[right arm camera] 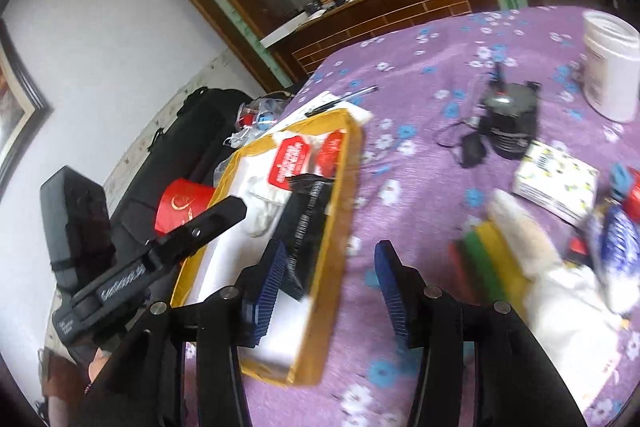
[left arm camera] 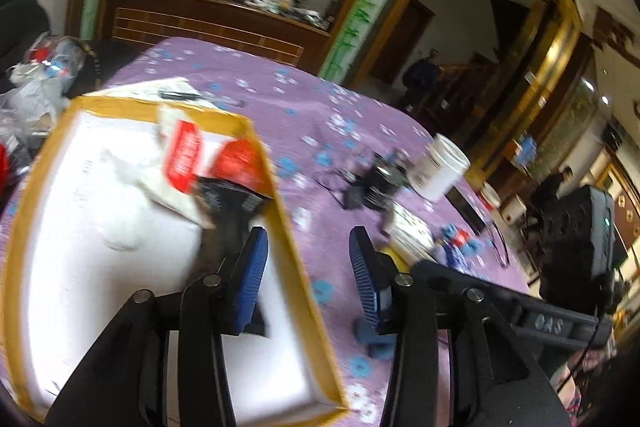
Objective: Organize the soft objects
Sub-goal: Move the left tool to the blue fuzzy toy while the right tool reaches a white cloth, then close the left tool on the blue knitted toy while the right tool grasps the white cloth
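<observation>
Lying in the yellow-rimmed box (right arm camera: 340, 195): white soft cloth (right arm camera: 260, 199), red-labelled packets (right arm camera: 290, 163), a black pouch (right arm camera: 308, 211). More soft stuff, stacked sponges (right arm camera: 496, 247), waiting on the purple surface (right arm camera: 420, 99). Left claw (left arm camera: 308, 259) and right claw (right arm camera: 330, 271) both parted, holding nothing. Risk: catching the box wall and shoving it, given how close both hang.

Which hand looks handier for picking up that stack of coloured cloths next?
Probably the right: its open gripper has the coloured cloths just beside it, while the left gripper straddles the box's wall.
</observation>
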